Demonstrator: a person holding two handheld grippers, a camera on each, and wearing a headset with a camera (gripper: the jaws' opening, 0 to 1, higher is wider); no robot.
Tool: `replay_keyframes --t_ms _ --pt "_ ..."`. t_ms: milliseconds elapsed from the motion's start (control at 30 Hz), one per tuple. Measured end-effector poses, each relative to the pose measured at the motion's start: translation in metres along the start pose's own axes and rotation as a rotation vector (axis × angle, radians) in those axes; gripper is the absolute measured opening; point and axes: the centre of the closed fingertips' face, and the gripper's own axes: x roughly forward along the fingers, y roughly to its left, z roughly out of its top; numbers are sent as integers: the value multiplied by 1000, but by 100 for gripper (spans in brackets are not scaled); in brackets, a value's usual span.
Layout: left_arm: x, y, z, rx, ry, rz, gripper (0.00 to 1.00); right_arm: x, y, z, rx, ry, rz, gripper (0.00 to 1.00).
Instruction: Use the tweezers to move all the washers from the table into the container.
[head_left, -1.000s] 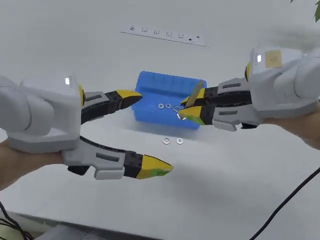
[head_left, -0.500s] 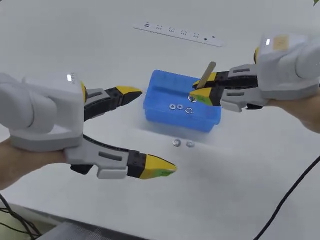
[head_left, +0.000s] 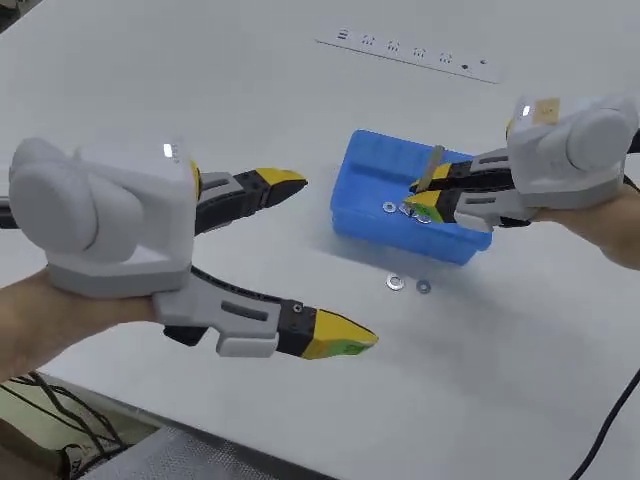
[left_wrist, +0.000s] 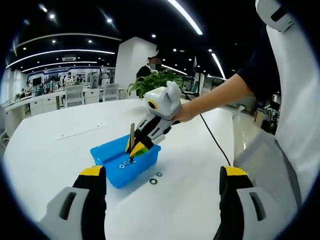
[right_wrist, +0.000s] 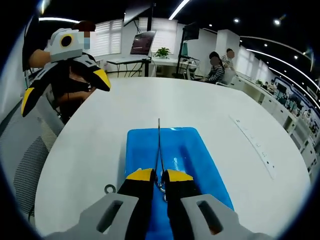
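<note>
a: jaws first. what have you got?

b: my right gripper (head_left: 425, 205) is clenched on the tweezers (head_left: 432, 165), both yellow tips pinched together around them. my left gripper (head_left: 315, 260) is released, its jaws spread wide with nothing between them.

a: where is the right one?

b: over the blue container (head_left: 370, 150), with its tips low above the near right part of it. in the head view the tweezers stick up at a tilt from between the tips. in the right gripper view they run straight ahead from my jaws, along the length of the container.

a: are the tweezers holding a washer?

b: i cannot tell. the spot at the jaw tips is too small and crowded to read.

a: and the washers?

b: i count three washers (head_left: 390, 208) on the container floor, close together, just beside my right jaw tips. two washers (head_left: 395, 283) lie side by side on the white table (head_left: 500, 380), near the container's front wall but not touching it.

a: where is the left one?

b: it hangs above the table, left of the container and apart from it, pointing toward it. in the left gripper view the container and the right gripper sit between my two jaws.

a: anything else on the table?

b: a white power strip (head_left: 415, 55) on the far side, well apart from the container.
</note>
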Motion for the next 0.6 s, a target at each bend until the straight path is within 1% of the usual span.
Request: replay_keyframes --t_ms 133,233,333,467,600 --pt "1 0 2 -5 -2 0 99 0 2 0 4 1 4 10" --pt "3 0 2 -2 5 -4 99 1 3 -1 1 5 8 10" --pt "3 -1 4 -5 1 -4 99 1 2 0 4 5 7 10" --pt "2 -3 3 -1 9 -10 99 1 2 -1 -1 11 5 10" --pt "1 -2 3 -4 5 -4 99 -1 3 -1 16 7 12 10"
